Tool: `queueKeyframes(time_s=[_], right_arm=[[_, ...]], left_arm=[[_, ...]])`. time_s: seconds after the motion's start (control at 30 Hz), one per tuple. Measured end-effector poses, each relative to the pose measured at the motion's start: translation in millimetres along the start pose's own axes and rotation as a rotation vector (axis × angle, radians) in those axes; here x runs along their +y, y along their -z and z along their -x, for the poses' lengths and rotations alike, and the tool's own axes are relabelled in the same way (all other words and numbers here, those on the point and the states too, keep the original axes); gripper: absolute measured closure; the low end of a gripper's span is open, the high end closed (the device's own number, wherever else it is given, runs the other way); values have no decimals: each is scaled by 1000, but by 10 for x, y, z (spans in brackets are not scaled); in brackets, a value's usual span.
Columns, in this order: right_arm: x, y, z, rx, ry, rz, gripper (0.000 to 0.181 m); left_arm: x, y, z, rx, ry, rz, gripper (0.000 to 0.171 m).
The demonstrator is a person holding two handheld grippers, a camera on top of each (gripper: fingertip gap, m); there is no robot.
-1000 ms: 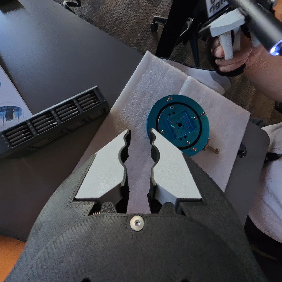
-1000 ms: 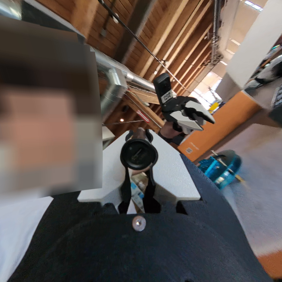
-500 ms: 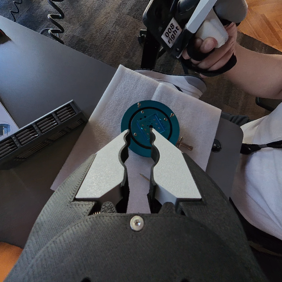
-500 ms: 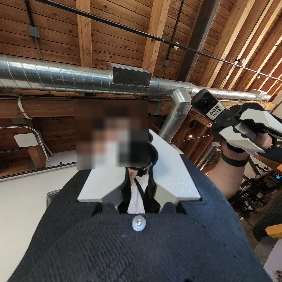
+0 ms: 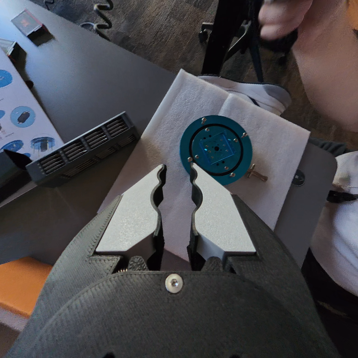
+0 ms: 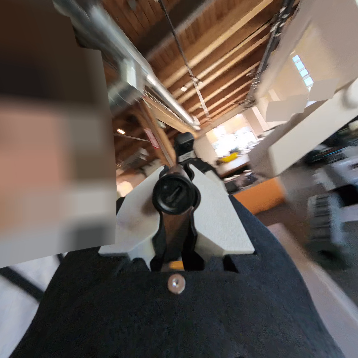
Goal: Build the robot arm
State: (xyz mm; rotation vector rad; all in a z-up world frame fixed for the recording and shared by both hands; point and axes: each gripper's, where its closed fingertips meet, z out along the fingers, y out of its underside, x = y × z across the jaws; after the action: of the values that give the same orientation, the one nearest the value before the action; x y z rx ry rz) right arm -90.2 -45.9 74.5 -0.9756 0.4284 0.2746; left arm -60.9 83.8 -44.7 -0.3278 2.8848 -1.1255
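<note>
My left gripper (image 5: pixel 177 165) is open and empty, held above a white cloth (image 5: pixel 174 108) on a dark table. A blue round disc (image 5: pixel 216 150) with small screws lies flat on the cloth; my right fingertip (image 5: pixel 192 166) is at its near-left rim. A small brass part (image 5: pixel 256 174) lies by the disc's right edge. My right gripper (image 6: pixel 177 167) is raised in the air and shut on a black cylindrical tool (image 6: pixel 173 195), whose round end cap faces the camera. The left gripper (image 6: pixel 186 151) shows small and blurred beyond it.
A dark grey case of screwdriver bits (image 5: pixel 83 147) lies left of the cloth. A white printed box (image 5: pixel 17 116) and small black boxes (image 5: pixel 32 25) are farther left. A person's hand and arm (image 5: pixel 319 67) and a black stand (image 5: pixel 222 38) are at the top right. About 20 cm separates my left fingertips from my right. The right gripper is farther from the blue round disc (image 5: pixel 216 150), some 20 cm, than the left, some 11 cm.
The left view has shifted, so the disc now sits right of my fingertips instead of between them. The right gripper has left that view. The right view has swung and blurred, still holding the tool.
</note>
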Motion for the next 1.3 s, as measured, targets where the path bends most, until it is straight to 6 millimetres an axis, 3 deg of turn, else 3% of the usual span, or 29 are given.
queueKeyframes(time_s=[0.03, 0.2, 0.43, 0.57, 0.73, 0.9, 1.0, 1.1, 1.3], right_arm=[[-72, -55, -48, 56, 112, 24, 165], [-348, -163, -314, 200, 385, -3, 165], [-518, 61, -703, 223, 457, -71, 165], [-618, 113, -1001, 321, 538, 15, 165], [-683, 109, -1131, 318, 613, 48, 165], [-898, 90, -1139, 248, 552, -34, 165], [-966, 80, -1211, 285, 589, -1, 165], [-867, 131, -1318, 310, 578, 21, 165], [-608, 261, -1428, 279, 512, 17, 165]], left_arm=[[18, -1, 69, -11, -3, 21, 148], [74, -86, 468, -83, -103, 138, 149], [86, -163, 978, -125, -346, 227, 152], [124, -137, 1322, -162, -372, 308, 152], [258, -171, 1709, -176, -270, 392, 147], [222, -345, 1760, -123, -427, 378, 126], [172, -552, 1680, -63, -547, 398, 112], [160, -759, 1621, -14, -649, 434, 111], [268, -942, 1509, 112, -605, 498, 120]])
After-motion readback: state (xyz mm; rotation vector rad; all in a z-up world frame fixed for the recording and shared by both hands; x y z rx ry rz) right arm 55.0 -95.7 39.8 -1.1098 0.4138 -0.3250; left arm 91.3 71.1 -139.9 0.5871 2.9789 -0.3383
